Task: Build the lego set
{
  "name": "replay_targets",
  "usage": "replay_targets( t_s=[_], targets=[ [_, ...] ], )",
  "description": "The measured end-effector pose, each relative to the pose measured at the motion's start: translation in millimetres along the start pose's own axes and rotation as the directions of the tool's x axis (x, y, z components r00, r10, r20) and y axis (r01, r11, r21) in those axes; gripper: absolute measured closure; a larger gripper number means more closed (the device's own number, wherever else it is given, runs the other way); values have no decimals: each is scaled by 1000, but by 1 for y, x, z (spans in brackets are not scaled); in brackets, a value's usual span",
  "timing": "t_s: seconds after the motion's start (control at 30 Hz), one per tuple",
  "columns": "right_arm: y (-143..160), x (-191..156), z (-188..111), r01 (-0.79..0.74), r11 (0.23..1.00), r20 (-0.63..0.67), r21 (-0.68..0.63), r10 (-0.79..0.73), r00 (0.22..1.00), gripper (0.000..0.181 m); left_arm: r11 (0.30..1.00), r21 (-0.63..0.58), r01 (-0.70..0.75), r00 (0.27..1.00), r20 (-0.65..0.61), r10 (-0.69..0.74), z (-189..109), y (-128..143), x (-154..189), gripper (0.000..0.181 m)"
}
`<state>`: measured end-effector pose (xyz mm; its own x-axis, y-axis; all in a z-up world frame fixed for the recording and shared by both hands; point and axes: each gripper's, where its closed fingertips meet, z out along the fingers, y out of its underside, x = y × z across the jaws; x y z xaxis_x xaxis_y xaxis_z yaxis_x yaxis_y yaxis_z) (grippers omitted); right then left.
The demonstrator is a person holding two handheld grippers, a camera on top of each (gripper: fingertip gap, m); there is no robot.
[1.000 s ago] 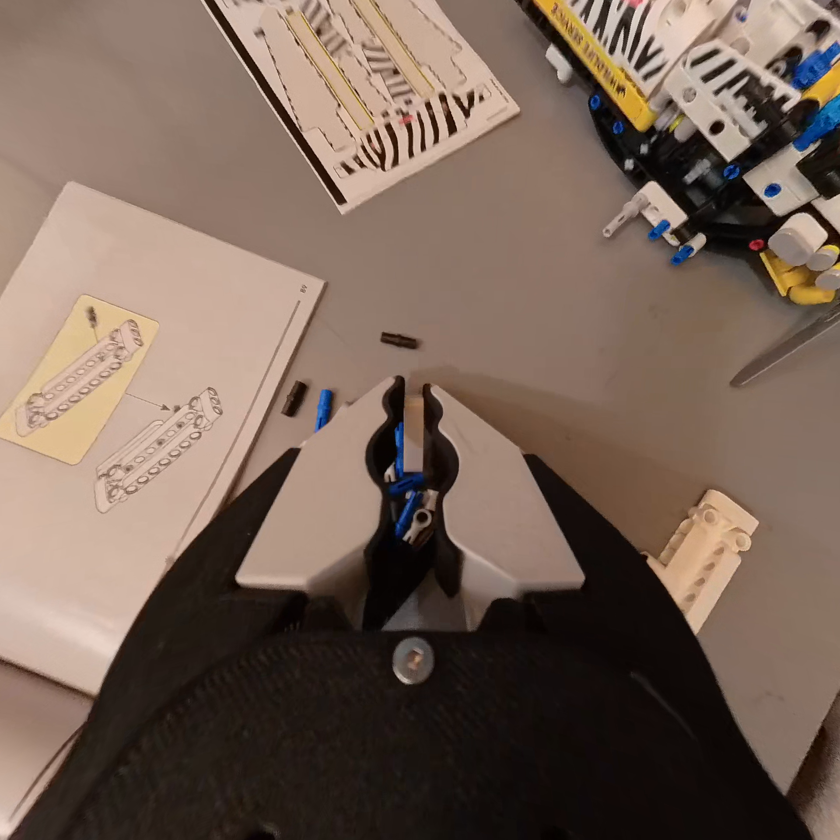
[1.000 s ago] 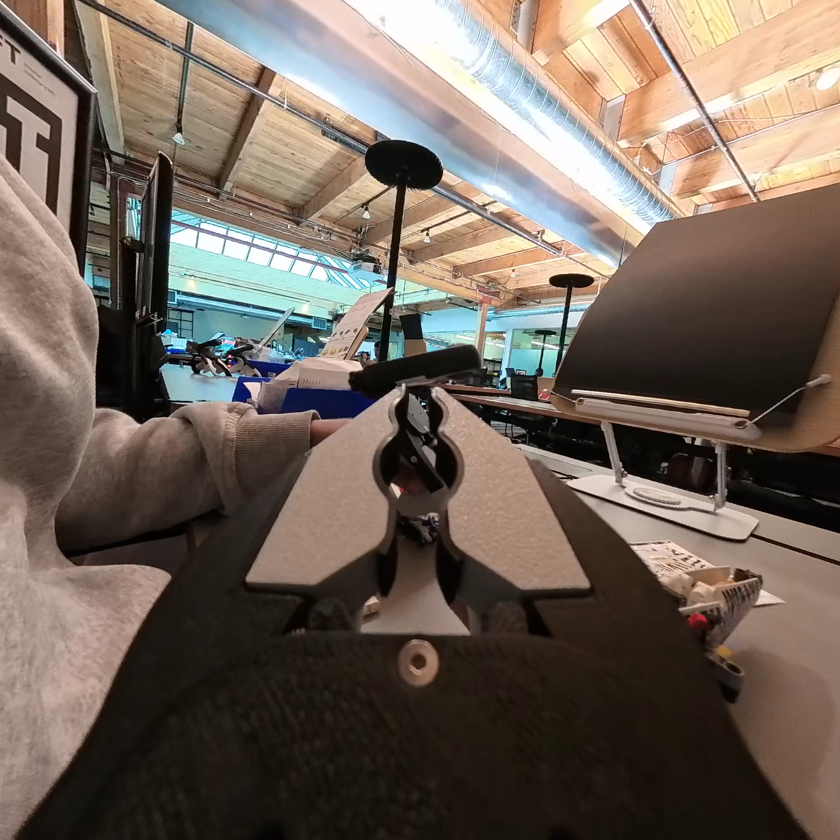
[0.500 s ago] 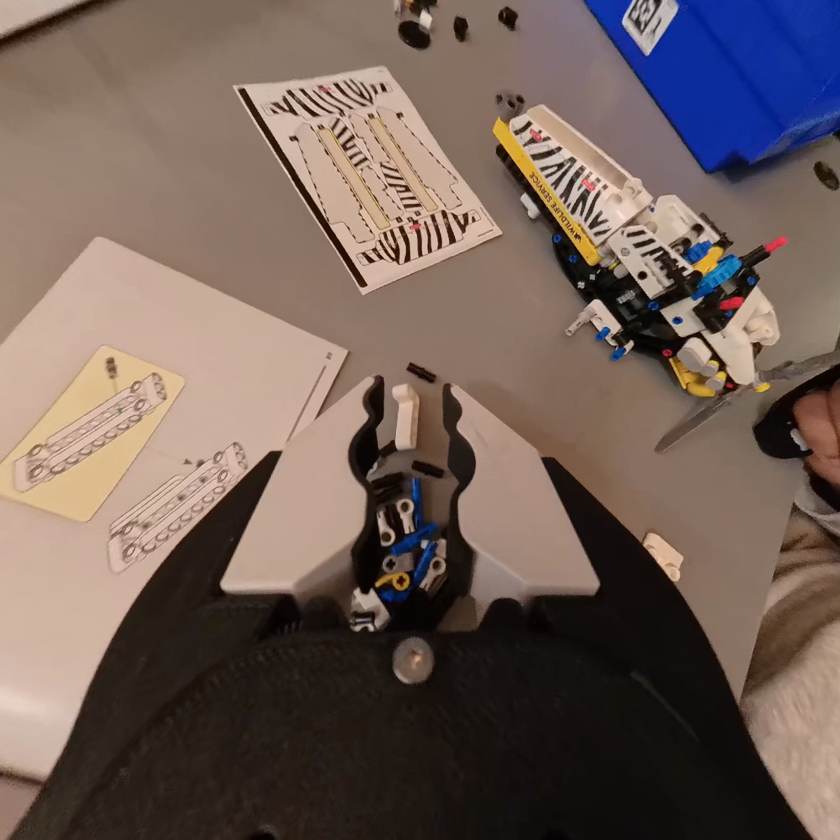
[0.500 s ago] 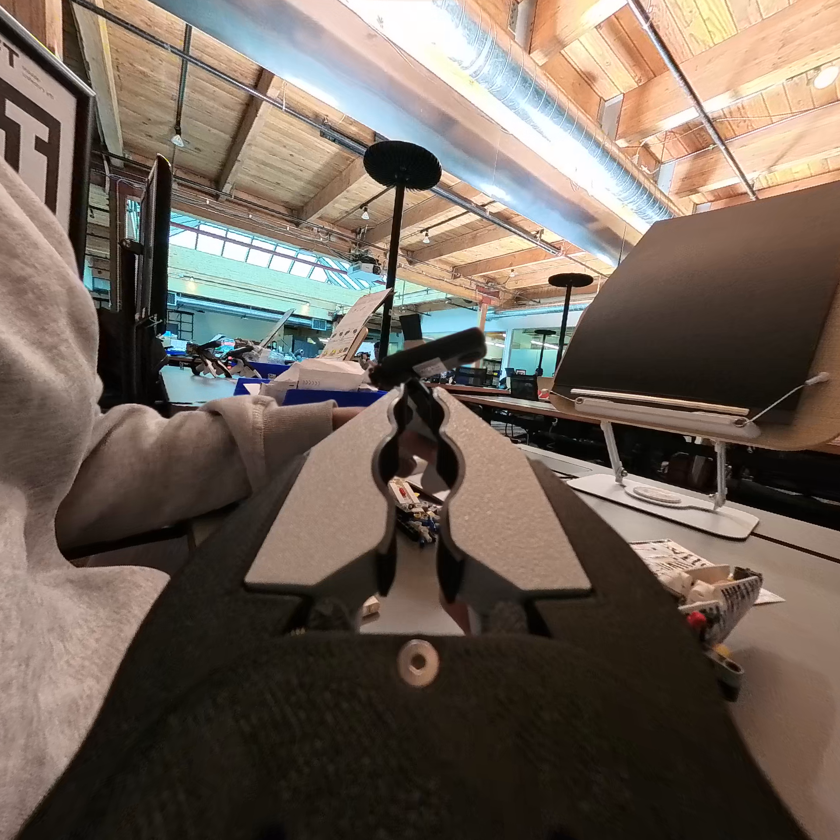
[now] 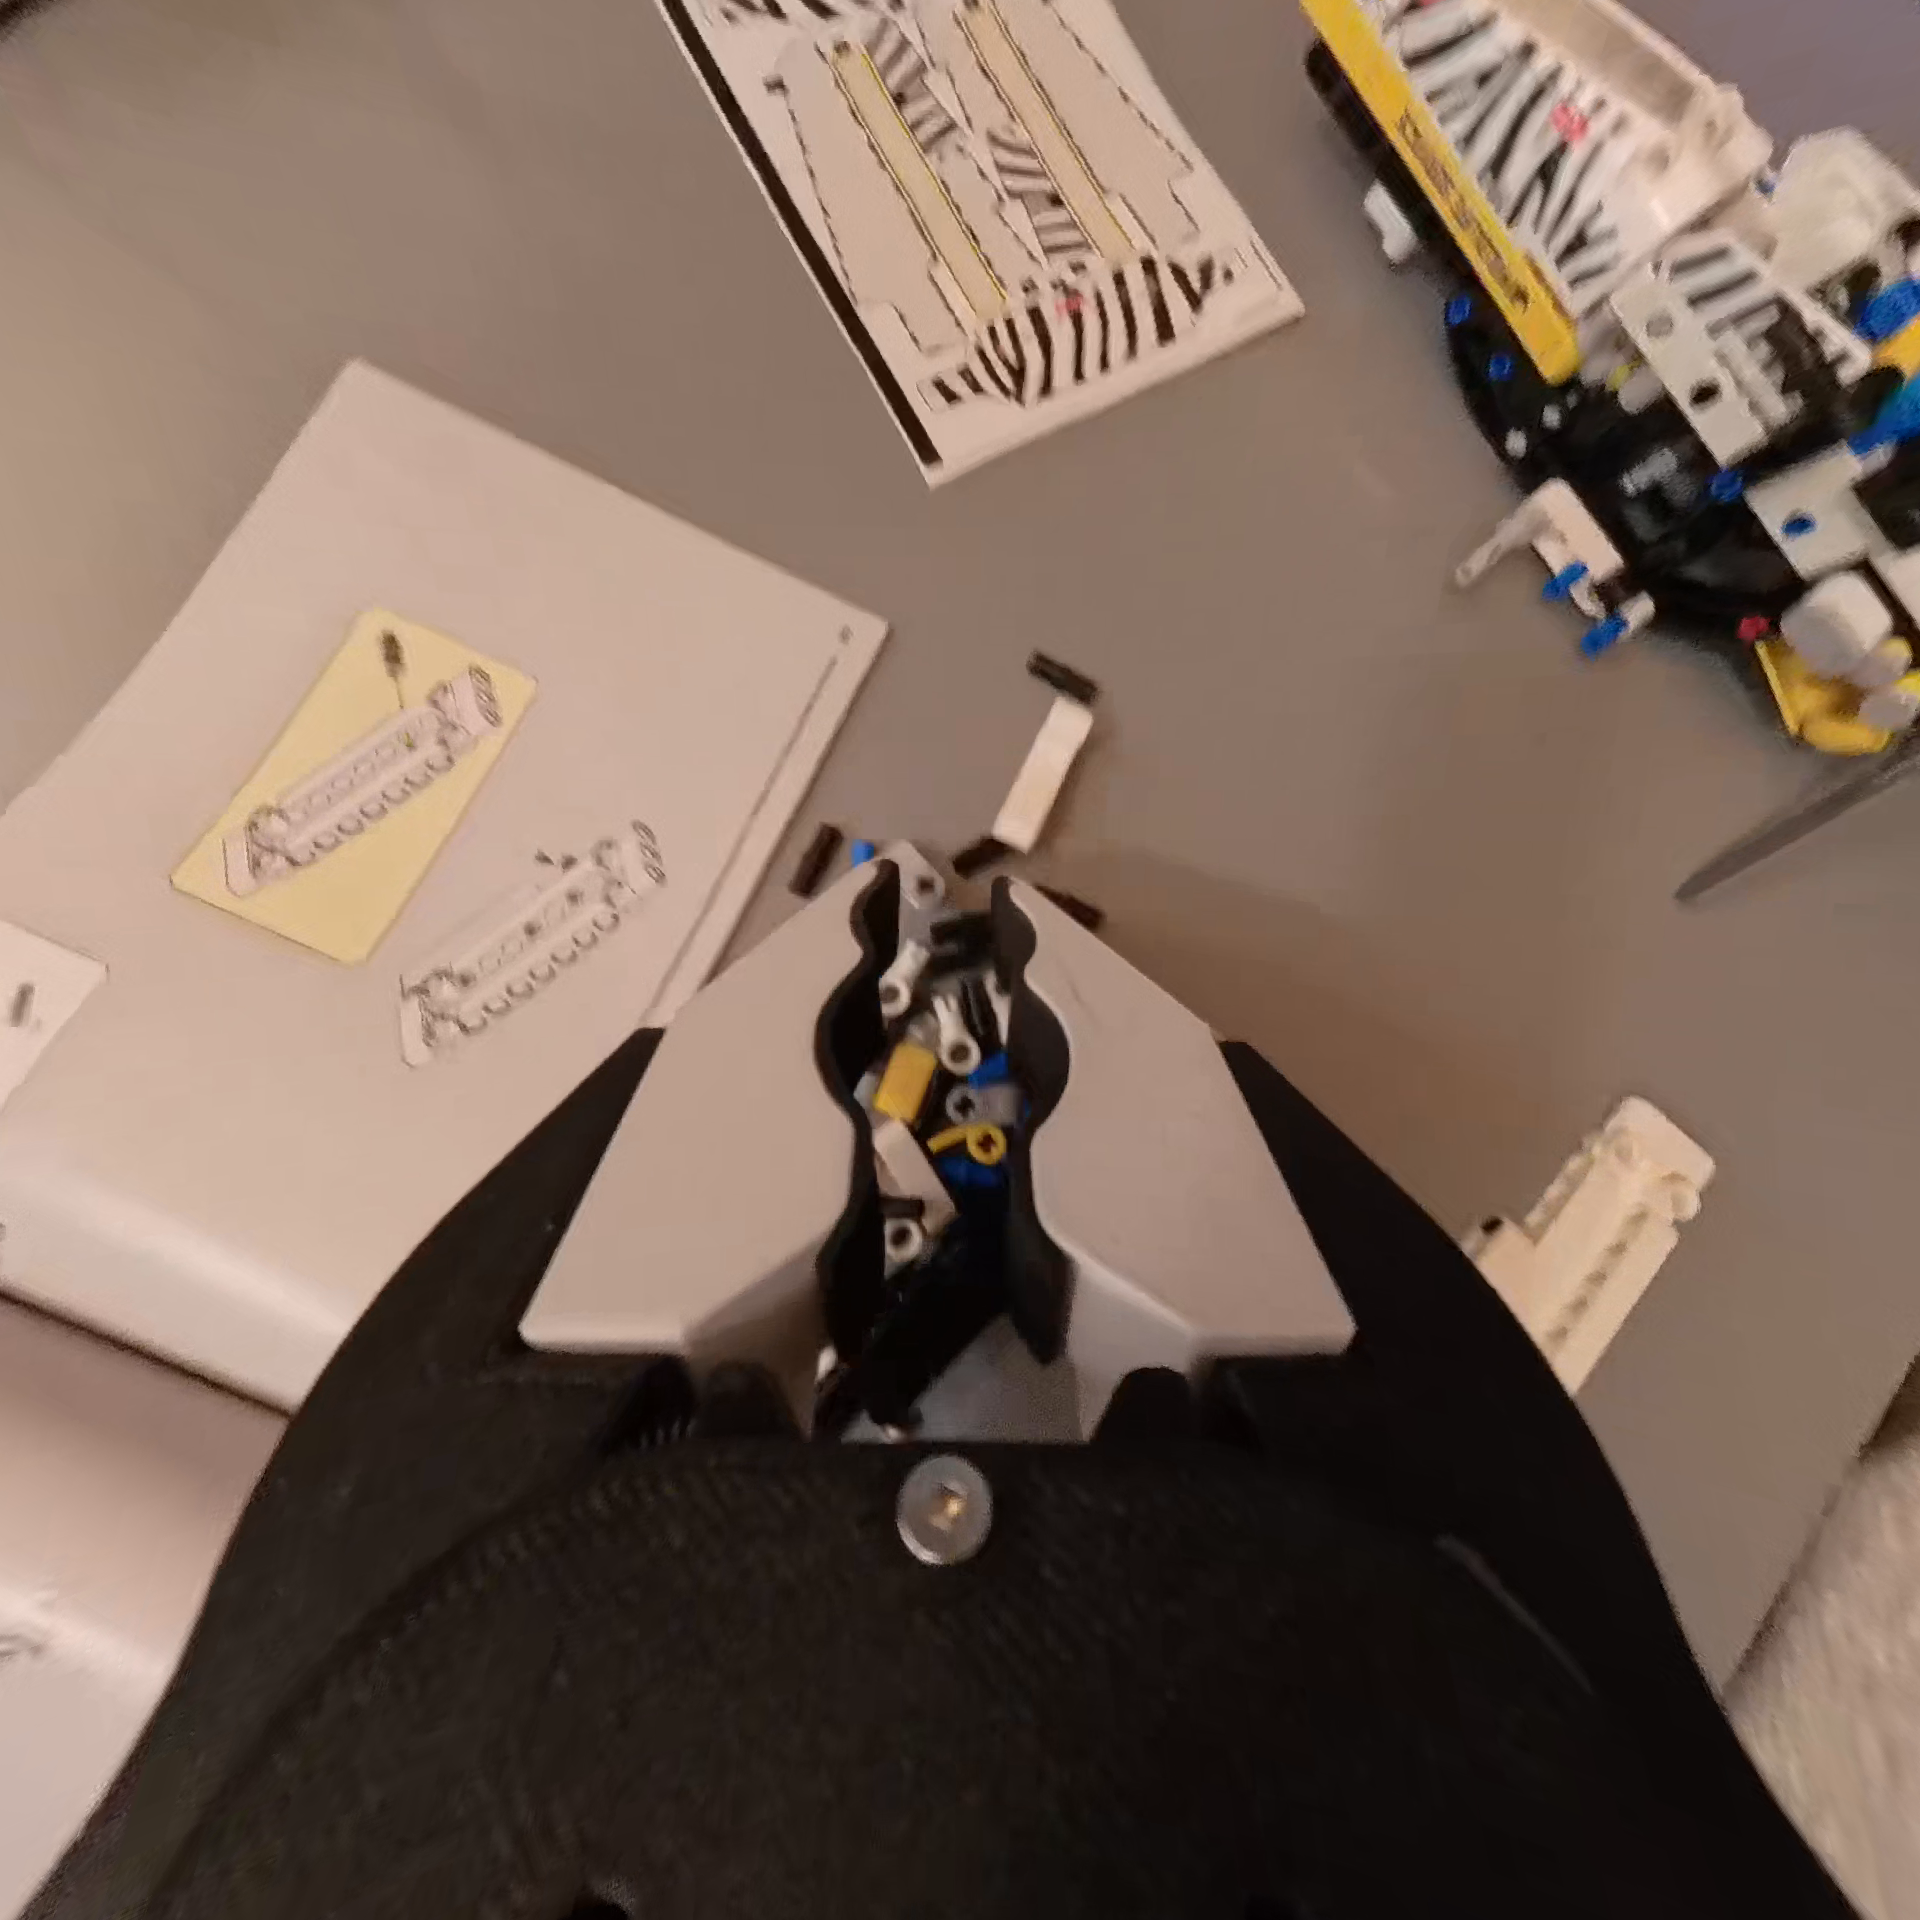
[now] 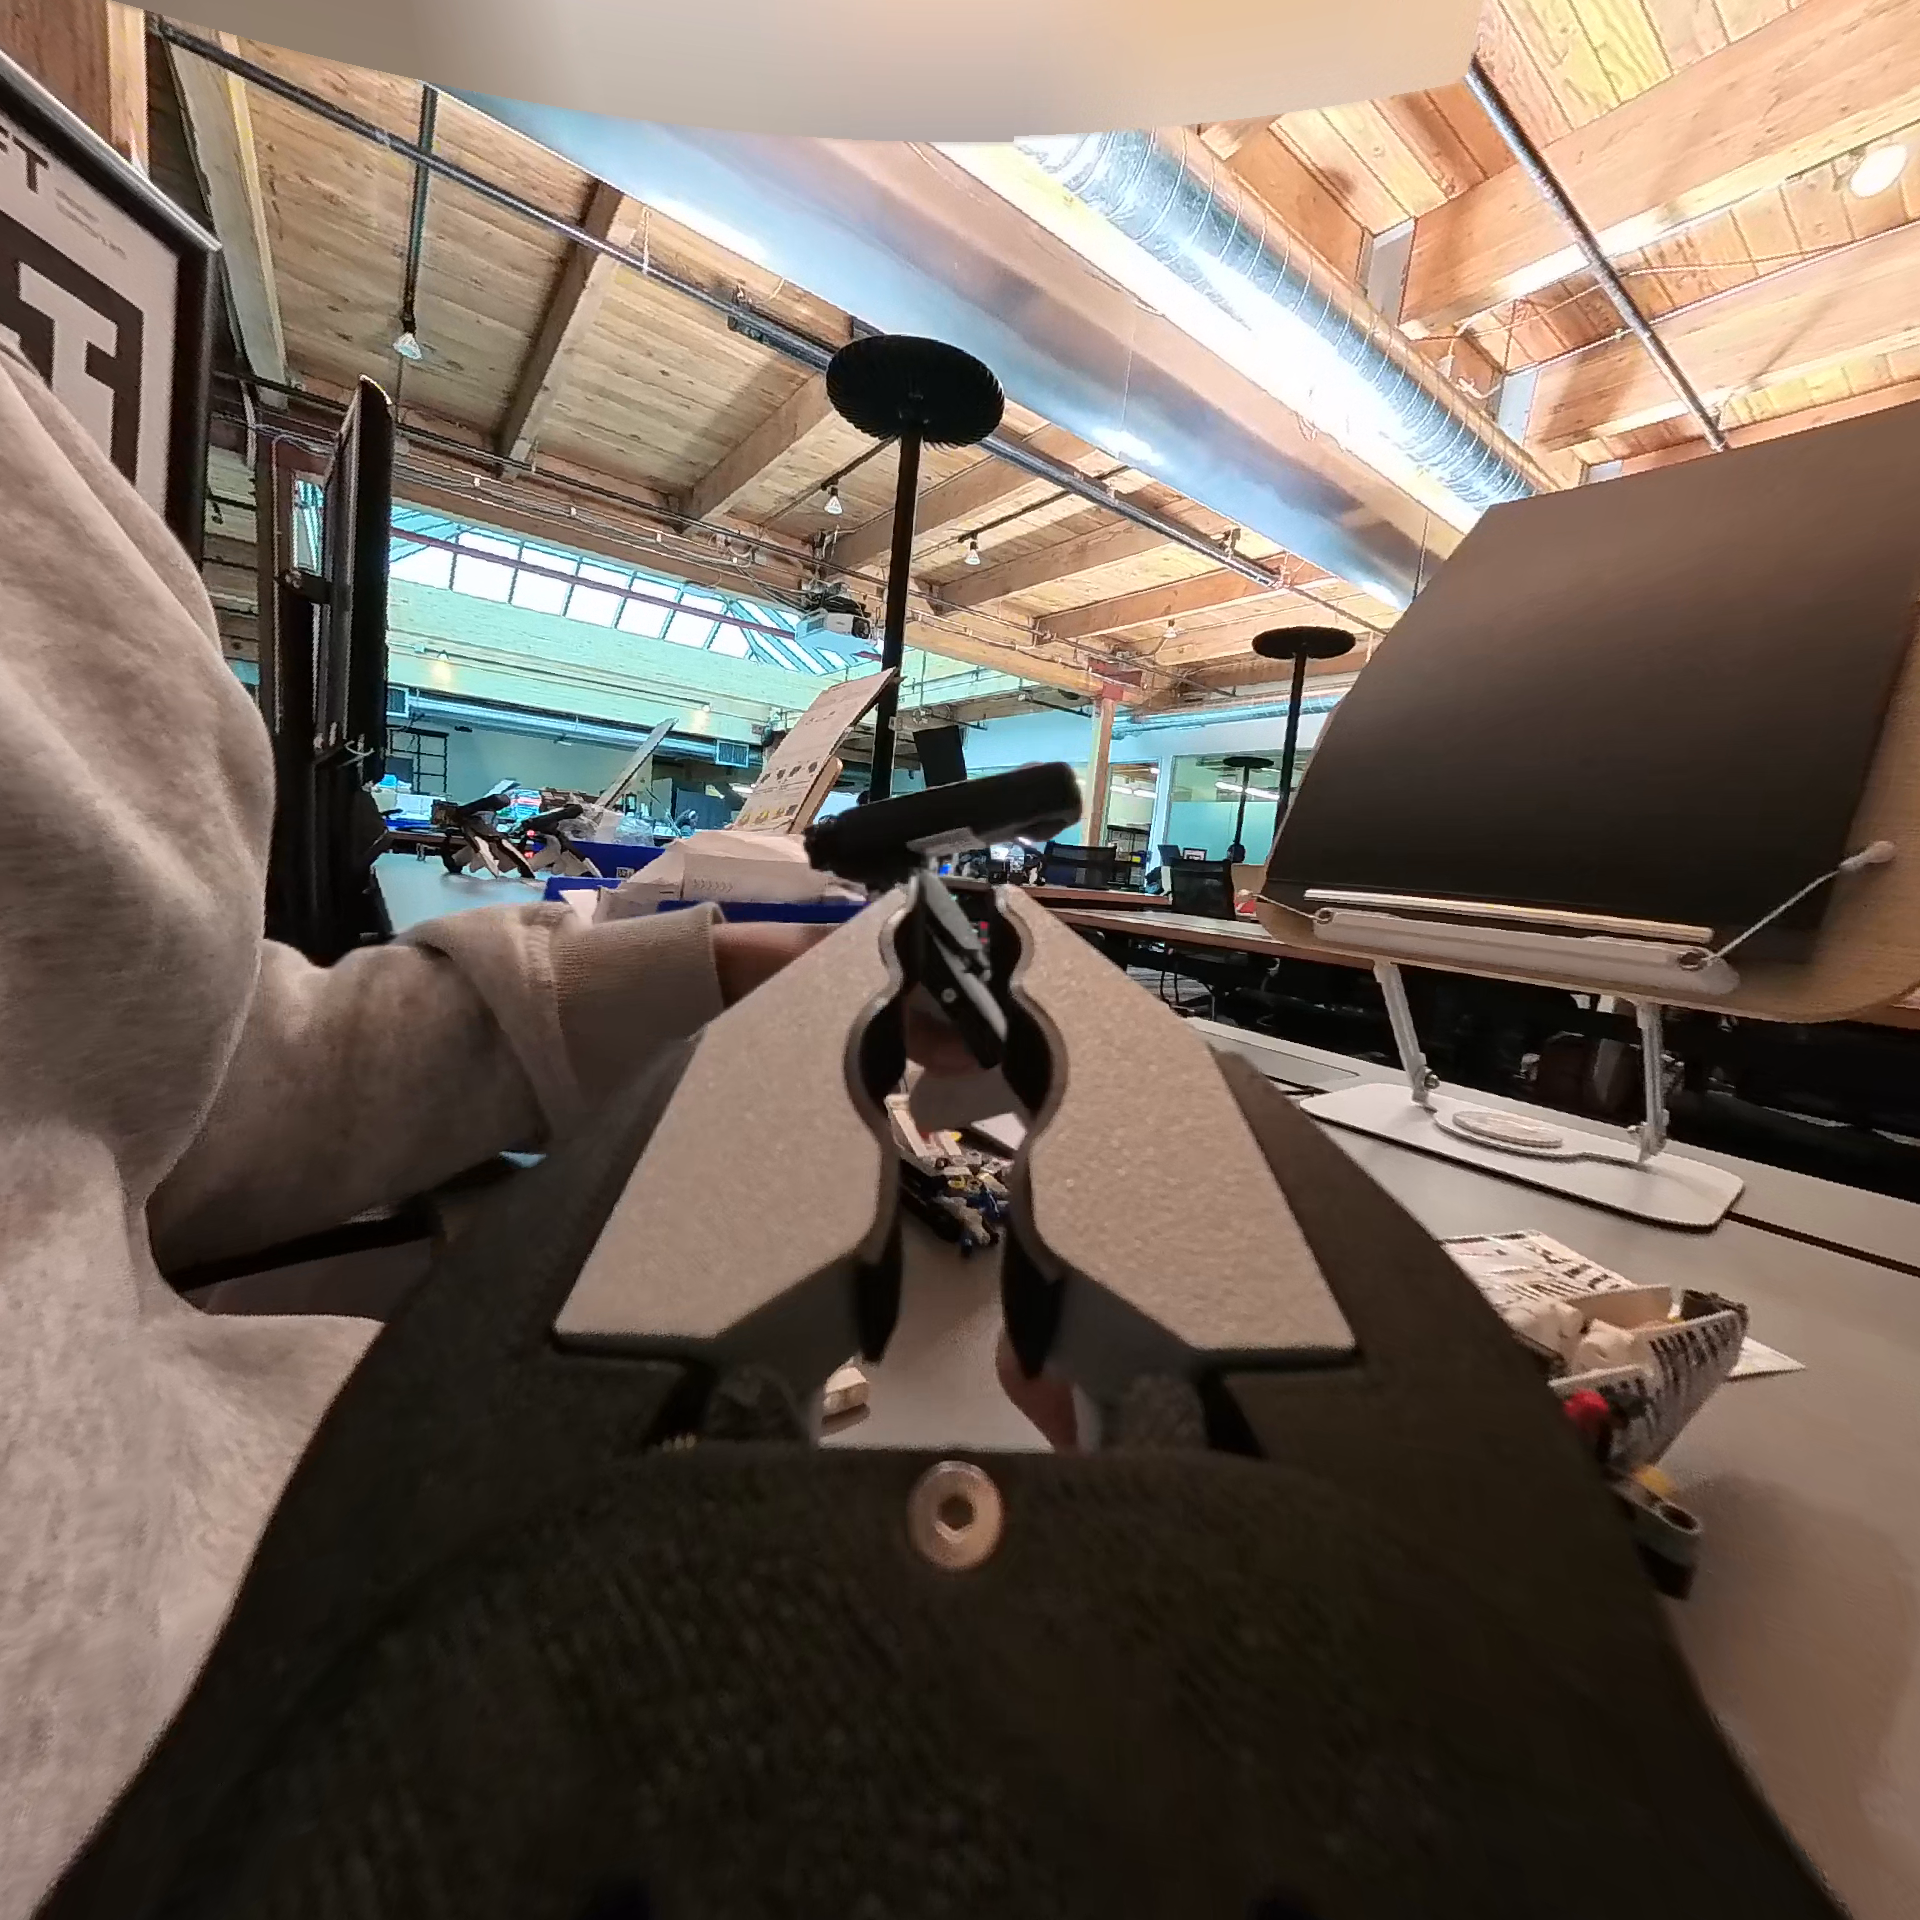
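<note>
1. The left gripper (image 5: 943,894) hangs over a grey table (image 5: 1299,644), looking down. Its jaws stand a little apart with a narrow gap at the tips, and nothing is pinched between them; the small parts seen through the gap lie on the table below.
2. Those loose parts (image 5: 940,1081) are a heap of small white, blue, black and yellow connectors, directly under the left gripper.
3. Just past the fingertips lie a short white beam (image 5: 1044,774) and several black pins (image 5: 1060,675). The beam's long axis runs nearly straight away from the gripper, tilted slightly to the right, so it lines up roughly with the gap between the jaws.
4. A larger cream-white beam assembly (image 5: 1590,1236) lies to the right of the gripper, near the table's edge.
5. The part-built zebra-striped model (image 5: 1621,312) sits well apart, far ahead and to the right. The sticker sheet (image 5: 997,208) lies ahead, and the open instruction booklet (image 5: 436,790) to the left.
6. The right gripper (image 6: 945,914) points level across the room; its tips are nearly together, and whether they pinch anything cannot be told.
7. In judgement, the left gripper is the nearer to the heap and the white beam, and is choosing a piece; a short reach forward would meet the beam.
</note>
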<state>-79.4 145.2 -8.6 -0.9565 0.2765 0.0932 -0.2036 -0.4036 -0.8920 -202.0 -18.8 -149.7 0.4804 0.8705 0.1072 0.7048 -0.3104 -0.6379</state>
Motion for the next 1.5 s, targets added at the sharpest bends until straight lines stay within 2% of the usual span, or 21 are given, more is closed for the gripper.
replay_targets(
  t_s=[0.13,0.33,0.5,0.6,0.67,0.73,0.83,0.93,1.03,1.07,1.2,1.33,1.5],
  targets=[
    [1,-3,1,17,1000,3,-6,-17,1000,173,1000,3,-19,998,-59,19,0,13,18,163],
    [-1,0,0,-4,1000,-3,2,4,1000,172,998,1,-68,996,-59,68,14,11,26,160],
    [-1,1,-1,-16,1000,-7,10,16,1000,172,996,-15,-92,994,-68,91,16,12,31,166],
    [-1,1,-1,-10,1000,-5,7,10,1000,172,996,34,-82,994,-72,84,7,8,35,166],
    [1,-1,0,5,1000,-2,0,-5,1000,172,992,122,-24,988,-149,42,-6,-1,50,166],
    [2,-4,2,30,999,5,-11,-30,1000,171,967,232,104,944,-329,-23,-25,-15,79,167],
    [6,-6,4,69,997,-9,-33,-70,998,171,897,310,316,810,-580,-85,-57,-31,116,167],
    [13,-3,7,120,988,-49,-93,-125,991,171,845,310,437,685,-723,-89,-78,-33,146,168],
    [35,-6,12,236,934,-33,-267,-253,967,167,812,277,514,559,-826,-73,-97,-33,173,168],
    [40,-10,14,276,913,-11,-301,-292,956,162,807,267,527,546,-834,-81,-99,-32,178,168],
    [29,-28,19,380,882,29,-280,-388,921,165,813,297,500,607,-790,-85,-95,-25,188,167],
    [34,-27,19,456,826,44,-333,-469,882,167,812,290,506,584,-808,-75,-102,-26,197,167],
    [34,-26,16,461,825,49,-326,-472,880,177,822,295,488,598,-799,-68,-100,-24,205,167]
  ],
)
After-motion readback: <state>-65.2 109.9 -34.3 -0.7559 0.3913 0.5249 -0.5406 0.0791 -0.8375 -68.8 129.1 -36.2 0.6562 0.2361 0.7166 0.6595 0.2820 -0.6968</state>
